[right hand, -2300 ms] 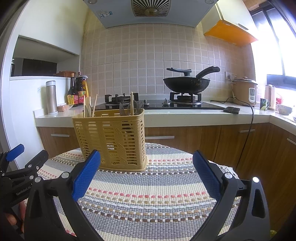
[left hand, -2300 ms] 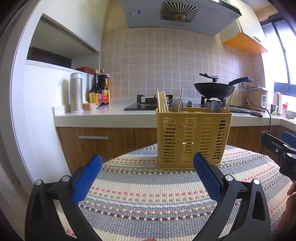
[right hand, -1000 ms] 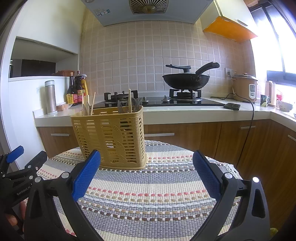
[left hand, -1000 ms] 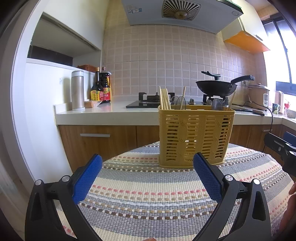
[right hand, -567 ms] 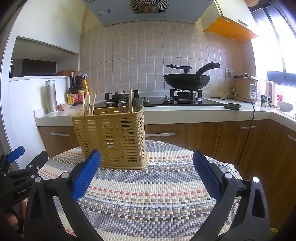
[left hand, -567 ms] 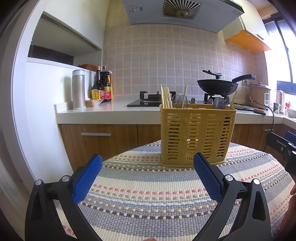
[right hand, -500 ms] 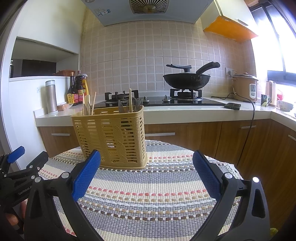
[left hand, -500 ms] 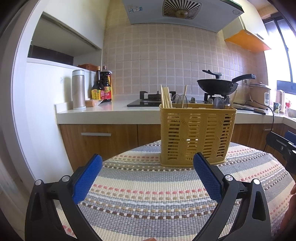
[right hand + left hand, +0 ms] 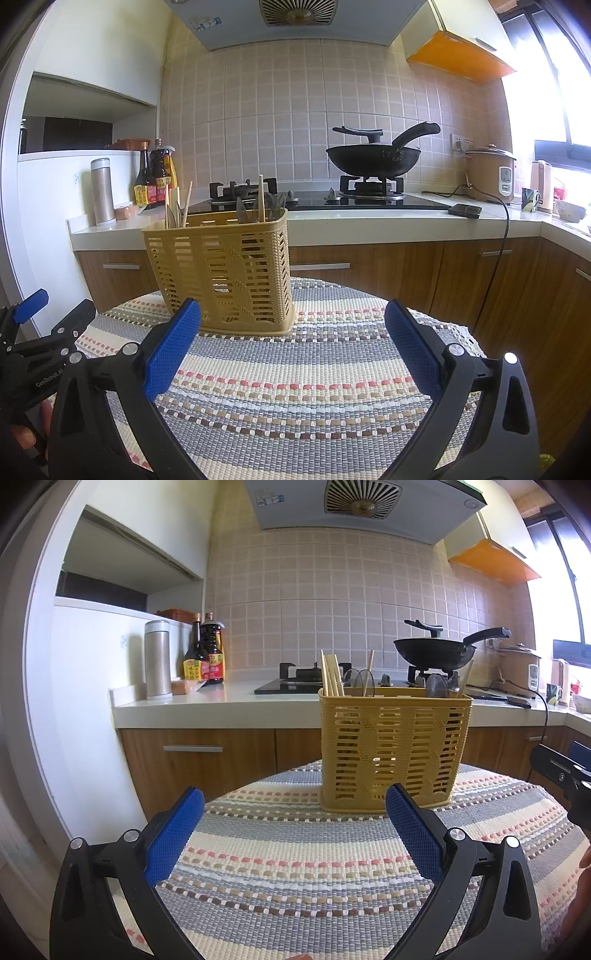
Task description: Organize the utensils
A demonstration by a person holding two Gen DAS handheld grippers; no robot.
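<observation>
A yellow slotted utensil basket (image 9: 393,751) (image 9: 225,273) stands upright on a round table with a striped woven cloth (image 9: 295,867) (image 9: 306,380). Wooden chopsticks (image 9: 331,677) (image 9: 176,206) and dark spoon heads (image 9: 436,686) (image 9: 273,206) stick out of its top. My left gripper (image 9: 293,812) hovers open just short of the basket, nothing between its blue pads. My right gripper (image 9: 291,328) is open too, empty, with the basket ahead and to its left. Each gripper shows at the edge of the other's view.
Behind the table runs a kitchen counter (image 9: 207,707) with wooden cabinets, a gas hob, a black wok (image 9: 373,157), sauce bottles (image 9: 203,657), a steel flask (image 9: 157,659) and a rice cooker (image 9: 489,173) with a hanging cord. A white wall (image 9: 85,709) stands left.
Both views have drifted slightly; the basket sits a little higher and further right in the left wrist view. Both grippers have stayed open and empty.
</observation>
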